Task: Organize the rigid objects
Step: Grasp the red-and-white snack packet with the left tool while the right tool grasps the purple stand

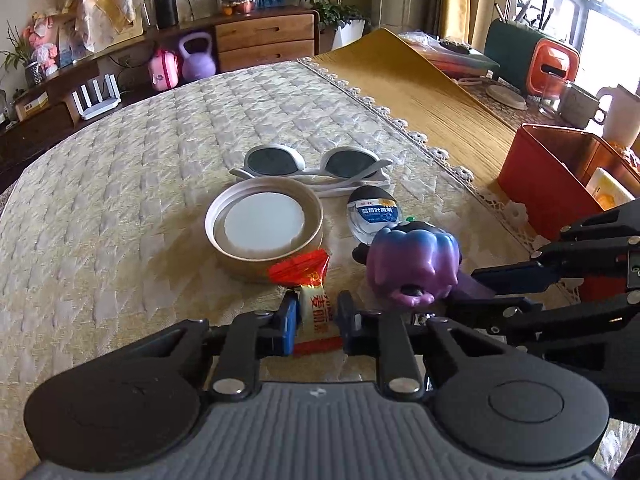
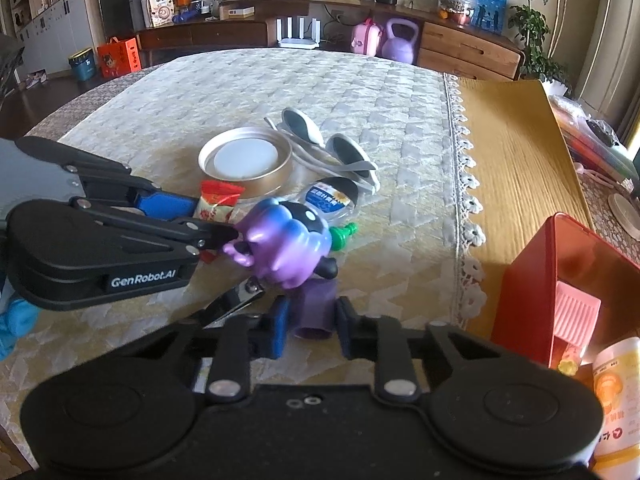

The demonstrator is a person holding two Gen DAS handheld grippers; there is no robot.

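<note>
Purple glossy toy figure (image 2: 286, 240) stands on your quilted bench (image 2: 240, 92), its base pinched in your right claw (image 2: 310, 320); your left claw (image 1: 318, 316) grips the red-and-white candy packet (image 1: 312, 300), crowding gold-rimmed lid (image 1: 264, 224), white sunglasses (image 1: 316, 168).

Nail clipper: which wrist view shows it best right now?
Right wrist view. The nail clipper lies in the open on the tablecloth, just left of the purple toy. In the left wrist view only a sliver shows, hidden behind the left hand-held gripper.
</note>
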